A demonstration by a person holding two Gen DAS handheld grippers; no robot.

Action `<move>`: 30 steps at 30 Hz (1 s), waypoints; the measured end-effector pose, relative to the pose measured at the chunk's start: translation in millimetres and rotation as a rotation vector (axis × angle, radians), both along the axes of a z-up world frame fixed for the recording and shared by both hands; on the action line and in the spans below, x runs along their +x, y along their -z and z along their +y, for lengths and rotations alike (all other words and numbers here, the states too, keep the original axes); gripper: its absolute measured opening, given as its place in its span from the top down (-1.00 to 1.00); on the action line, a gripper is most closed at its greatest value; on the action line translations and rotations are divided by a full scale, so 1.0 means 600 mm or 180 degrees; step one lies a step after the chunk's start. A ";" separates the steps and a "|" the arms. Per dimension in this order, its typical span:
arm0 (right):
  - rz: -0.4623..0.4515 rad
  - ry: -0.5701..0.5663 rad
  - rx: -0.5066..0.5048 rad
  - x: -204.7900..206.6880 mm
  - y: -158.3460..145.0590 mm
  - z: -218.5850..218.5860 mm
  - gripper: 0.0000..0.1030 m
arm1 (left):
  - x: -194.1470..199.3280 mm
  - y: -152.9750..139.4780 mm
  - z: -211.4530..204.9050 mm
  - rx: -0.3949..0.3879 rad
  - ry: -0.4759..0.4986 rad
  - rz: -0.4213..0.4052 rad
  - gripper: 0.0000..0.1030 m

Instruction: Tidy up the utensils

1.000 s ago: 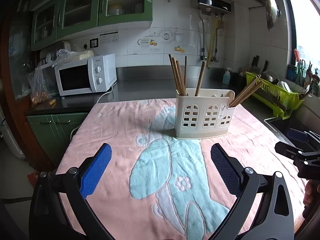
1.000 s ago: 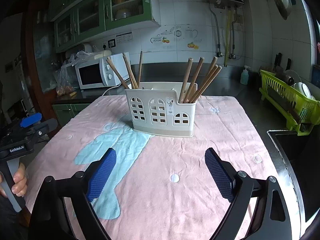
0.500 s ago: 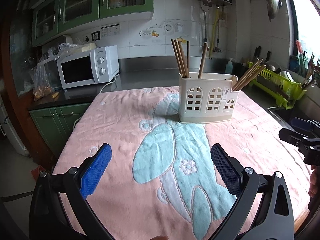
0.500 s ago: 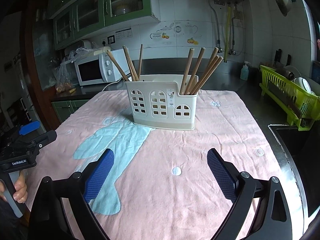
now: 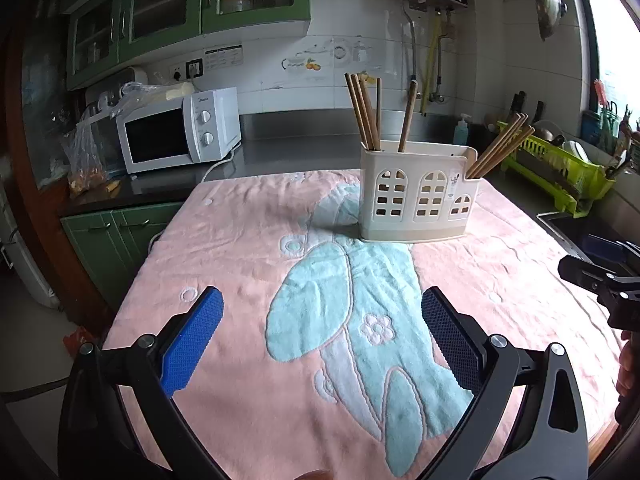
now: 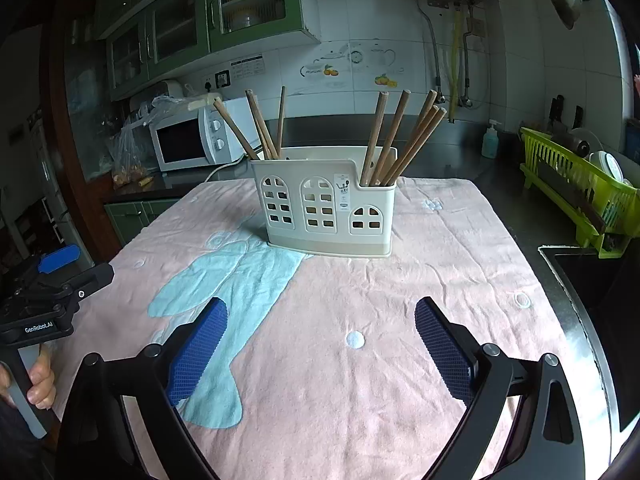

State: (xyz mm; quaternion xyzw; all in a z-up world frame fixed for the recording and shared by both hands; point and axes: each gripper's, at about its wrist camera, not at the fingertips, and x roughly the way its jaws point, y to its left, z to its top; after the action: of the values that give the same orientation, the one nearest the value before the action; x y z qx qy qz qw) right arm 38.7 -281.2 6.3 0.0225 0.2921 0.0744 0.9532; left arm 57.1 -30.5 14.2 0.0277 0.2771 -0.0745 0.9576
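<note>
A cream utensil holder (image 5: 418,196) (image 6: 328,204) with arched cut-outs stands upright on the pink towel (image 5: 240,240) (image 6: 440,264). Wooden chopsticks (image 5: 366,112) (image 6: 264,128) lean in its left compartment, and another bunch (image 5: 502,146) (image 6: 404,136) leans in its right one. My left gripper (image 5: 322,308) hovers open over the towel's near part, well short of the holder, nothing between its blue pads. My right gripper (image 6: 320,316) is open too, empty, facing the holder from the near right. Each gripper shows at the edge of the other's view.
A white microwave (image 5: 176,132) (image 6: 192,140) sits on the dark counter at the back left, a plastic bag (image 5: 86,152) beside it. A green dish rack (image 5: 560,168) (image 6: 580,188) and a sink (image 6: 592,276) lie to the right. A hand (image 6: 38,380) holds the left gripper's handle.
Both grippers have drawn back and tilted slightly, so the holder sits farther off and higher in each view. Both stayed open and empty.
</note>
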 end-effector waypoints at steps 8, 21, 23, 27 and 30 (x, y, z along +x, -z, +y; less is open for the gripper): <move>-0.0010 -0.0012 0.0025 0.000 0.001 0.000 -0.78 | -0.001 0.001 0.001 0.0009 -0.0013 0.0007 -0.91; -0.0013 -0.0006 0.0058 -0.002 0.003 -0.001 -0.78 | -0.002 0.002 0.002 0.0012 -0.0018 0.0012 -0.91; -0.0014 -0.0005 0.0064 -0.002 0.003 -0.001 -0.78 | -0.003 0.002 0.002 0.0012 -0.0020 0.0012 -0.91; -0.0011 -0.0005 0.0062 -0.003 0.003 0.000 -0.78 | -0.003 0.002 0.002 0.0012 -0.0017 0.0014 -0.91; -0.0016 -0.0013 0.0070 -0.003 0.003 -0.001 -0.78 | -0.005 0.004 0.001 0.0014 -0.0014 0.0014 -0.91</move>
State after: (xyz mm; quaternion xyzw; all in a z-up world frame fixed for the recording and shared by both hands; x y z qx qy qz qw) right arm 36.9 -281.5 4.4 0.0323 0.2889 0.0796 0.9535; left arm 54.0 -30.0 11.8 0.0290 0.2794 -0.0719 0.9570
